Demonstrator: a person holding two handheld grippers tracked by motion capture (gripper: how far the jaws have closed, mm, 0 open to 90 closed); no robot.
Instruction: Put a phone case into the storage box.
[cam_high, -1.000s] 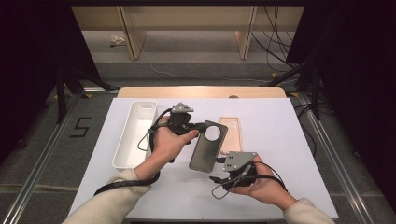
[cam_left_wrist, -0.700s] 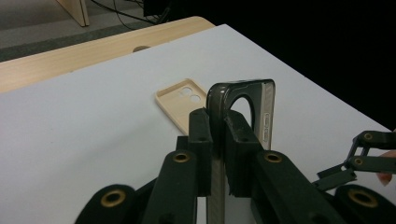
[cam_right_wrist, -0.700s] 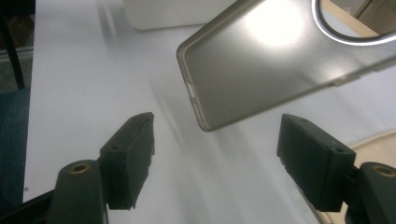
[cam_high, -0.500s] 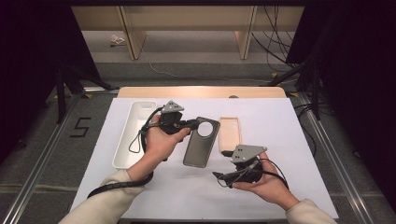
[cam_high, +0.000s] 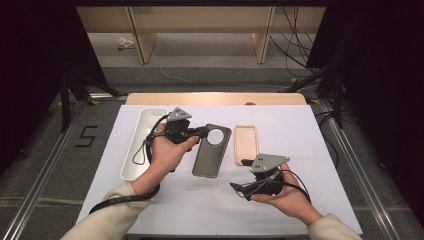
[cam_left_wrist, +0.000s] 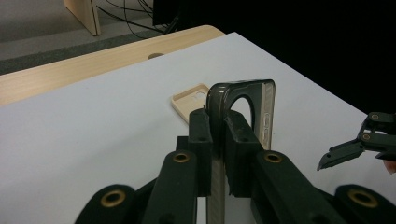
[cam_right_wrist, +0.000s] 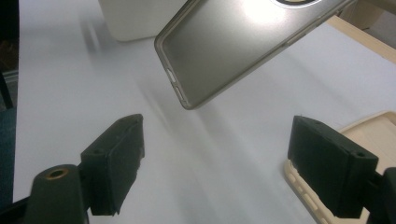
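While clamped at its top edge by the left gripper (cam_high: 202, 132), the grey phone case (cam_high: 211, 151) hangs over the white table (cam_high: 300, 125) | beige case (cam_high: 245, 143) lies beside it | right gripper (cam_high: 240, 189) jaws apart | white tray (cam_high: 140, 145) at left.

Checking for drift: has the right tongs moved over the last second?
Yes. In the high view the right tongs slid toward the table's right, away from the white tray, staying near the front edge.

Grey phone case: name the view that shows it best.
High view: the whole grey phone case with its round camera hole, clamped by the left gripper. Left gripper view gives it edge-on; right gripper view just its lower inside.
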